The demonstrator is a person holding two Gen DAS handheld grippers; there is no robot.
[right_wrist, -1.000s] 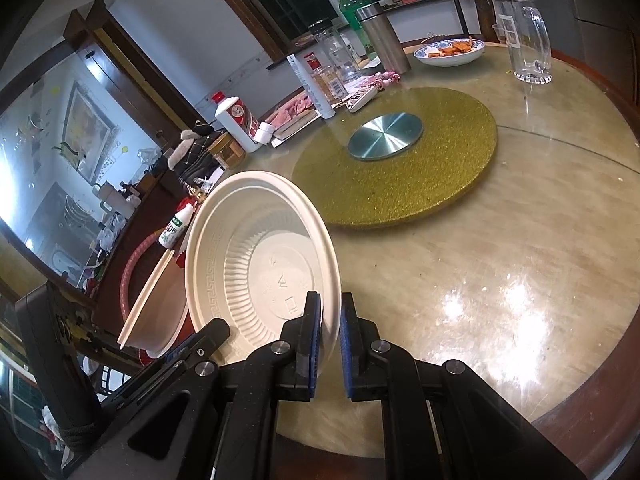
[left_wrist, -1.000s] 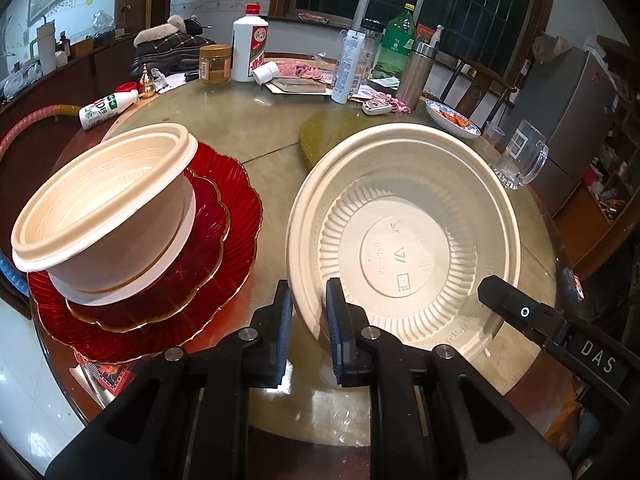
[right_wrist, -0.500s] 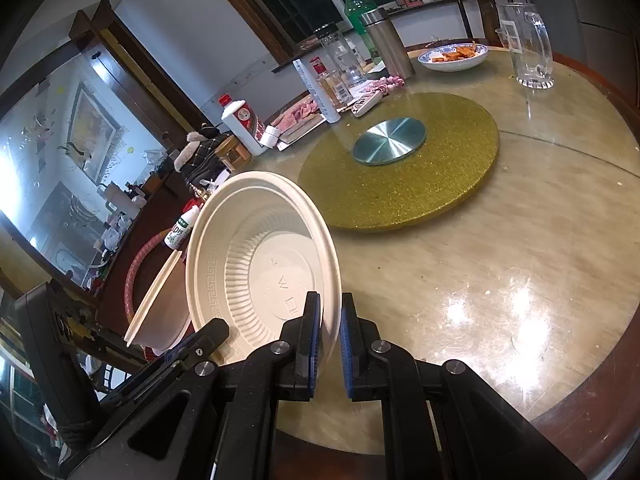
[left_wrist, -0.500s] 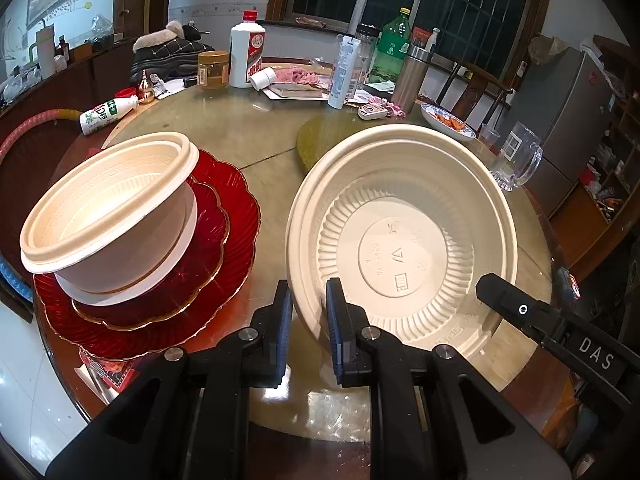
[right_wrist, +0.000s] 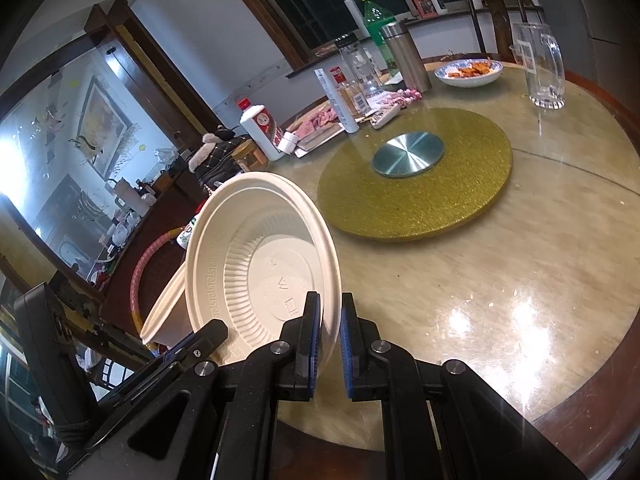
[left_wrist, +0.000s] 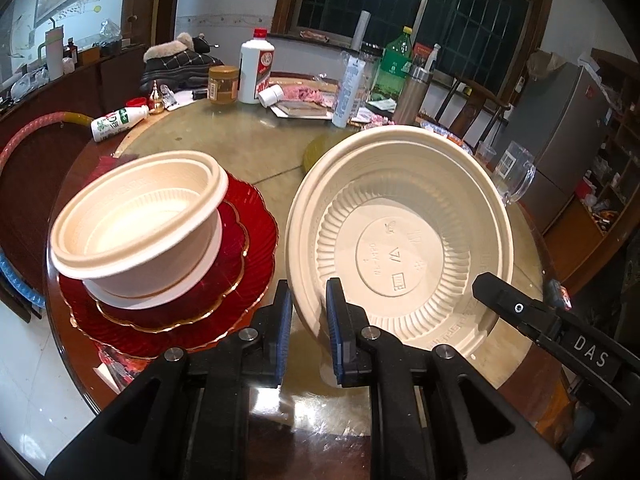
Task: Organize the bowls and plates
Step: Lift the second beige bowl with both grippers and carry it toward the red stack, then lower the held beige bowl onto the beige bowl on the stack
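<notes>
- Left wrist view: a cream bowl (left_wrist: 140, 236) is sitting tilted on a white plate (left_wrist: 160, 296), stacked on two red plates (left_wrist: 248, 240).
- Both grippers, left (left_wrist: 307, 322) and right (right_wrist: 330, 342), are pinching the rim of a wide cream dish (left_wrist: 400, 240), holding it tipped up above the table (right_wrist: 500, 280).
- A glass mug (right_wrist: 540, 68), bottles (left_wrist: 256, 68) and a gold turntable (right_wrist: 416, 196) are standing farther back.

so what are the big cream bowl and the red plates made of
Big cream bowl: apparently thin moulded plastic or pulp, matte, with pressed ribs and embossed marks on the base. Red plates: translucent red, glossy, ribbed with a gold scalloped edge, so likely glass or clear plastic; the look leaves it open.
</notes>
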